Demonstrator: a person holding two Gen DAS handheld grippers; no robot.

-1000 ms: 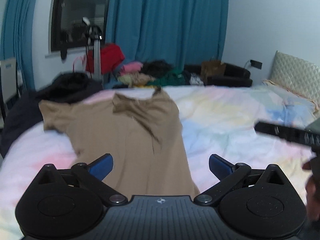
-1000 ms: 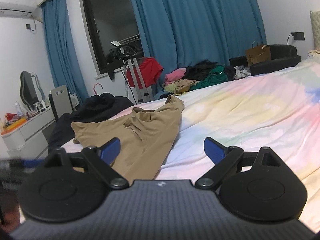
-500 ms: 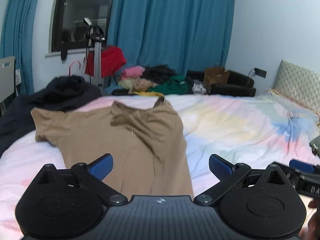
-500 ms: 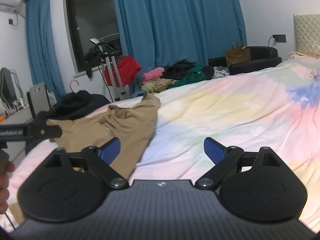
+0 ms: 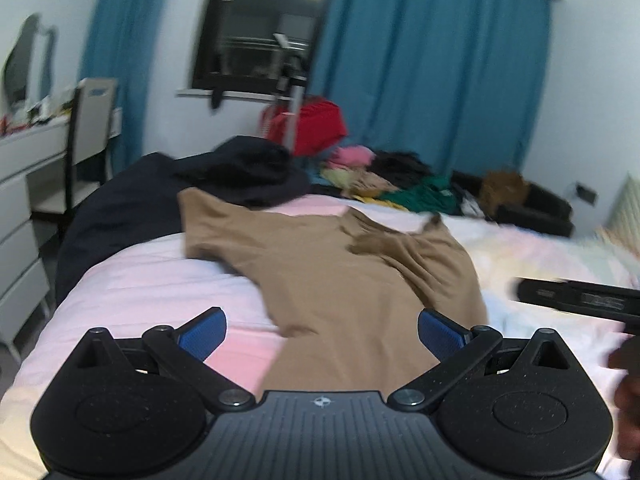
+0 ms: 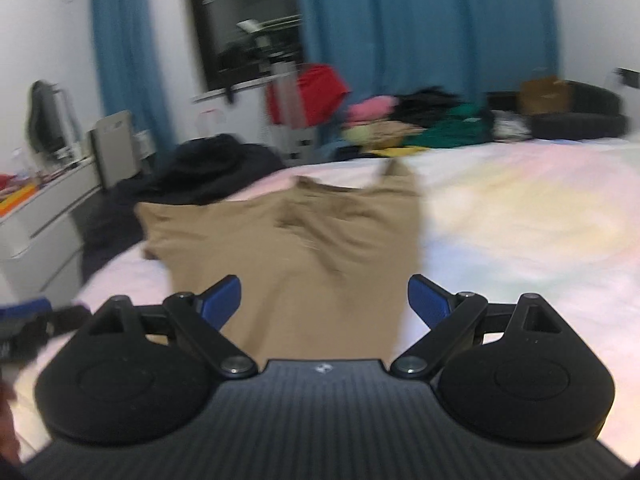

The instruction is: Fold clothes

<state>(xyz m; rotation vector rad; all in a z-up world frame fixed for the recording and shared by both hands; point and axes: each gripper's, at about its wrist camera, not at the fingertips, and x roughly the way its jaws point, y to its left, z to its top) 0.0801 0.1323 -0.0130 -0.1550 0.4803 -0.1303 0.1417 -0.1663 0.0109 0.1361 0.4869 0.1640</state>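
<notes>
A tan T-shirt (image 5: 340, 276) lies spread on the pastel bed sheet (image 5: 160, 280), collar toward the far edge, one sleeve out to the left. It also shows in the right wrist view (image 6: 304, 248). My left gripper (image 5: 322, 332) is open and empty, held just above the shirt's near part. My right gripper (image 6: 324, 300) is open and empty, also above the shirt's near part. The right gripper's body shows at the right edge of the left wrist view (image 5: 576, 298).
A dark garment pile (image 5: 224, 176) lies at the bed's far left corner. Mixed clothes (image 5: 384, 176) are heaped beyond the bed, by a stand with a red garment (image 5: 316, 124). A white dresser and chair (image 5: 48, 168) stand left. The bed sheet (image 6: 520, 216) stretches right.
Both grippers have swung left, so the shirt now sits centred in the right wrist view. Both jaws stay open and the shirt has not moved.
</notes>
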